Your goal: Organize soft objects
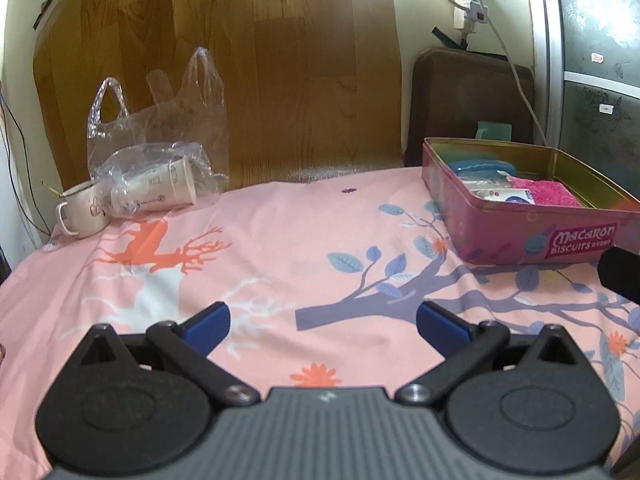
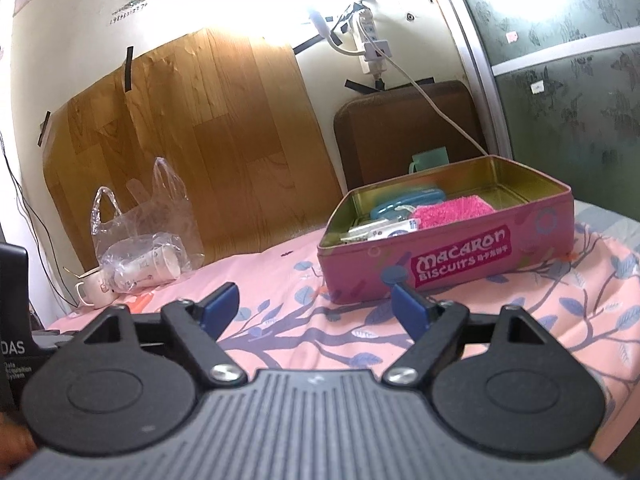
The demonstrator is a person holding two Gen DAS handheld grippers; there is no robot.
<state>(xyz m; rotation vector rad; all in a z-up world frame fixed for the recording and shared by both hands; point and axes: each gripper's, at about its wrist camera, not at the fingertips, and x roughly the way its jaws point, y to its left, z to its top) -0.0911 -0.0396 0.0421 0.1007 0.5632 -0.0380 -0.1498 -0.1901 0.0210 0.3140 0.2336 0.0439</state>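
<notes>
Left gripper (image 1: 323, 322): held low over the sheet (image 1: 280, 240), level, pointing toward the back wall. Jaws spread wide, nothing between them. Both blue pads (image 1: 208, 326) are clear of the fabric ahead.

Right gripper (image 2: 316, 306): also low and roughly level, aimed at the front wall of the tin (image 2: 448, 264). Jaws spread wide and empty. The right pad (image 2: 412, 310) lines up in view with the tin's lower front edge; whether it touches cannot be told.

Item count:
- One pink tin (image 1: 532, 236), lid off, marked "Macaron Biscuits", resting on the sheet at the right.
- Inside the tin: one pink sponge (image 2: 452, 210) at the right of the group, one blue item (image 2: 404, 202) behind it, and one white packet (image 2: 384, 232) at the near left. All three lie together toward the tin's left half. In the left wrist view the sponge (image 1: 550, 194) sits against the near wall.
- One clear bag (image 1: 160, 140) at the far left, with one paper cup (image 1: 160, 192) lying on its side within it.
- One mug (image 1: 82, 210) just beside the bag, upright, with a spoon handle protruding.
- One wood-grain panel (image 1: 240, 80) taped to the wall.
- One brown cushion (image 2: 404, 132) behind the tin.
- One power strip (image 2: 370, 40) on the wall, with a cable leading down.
</notes>
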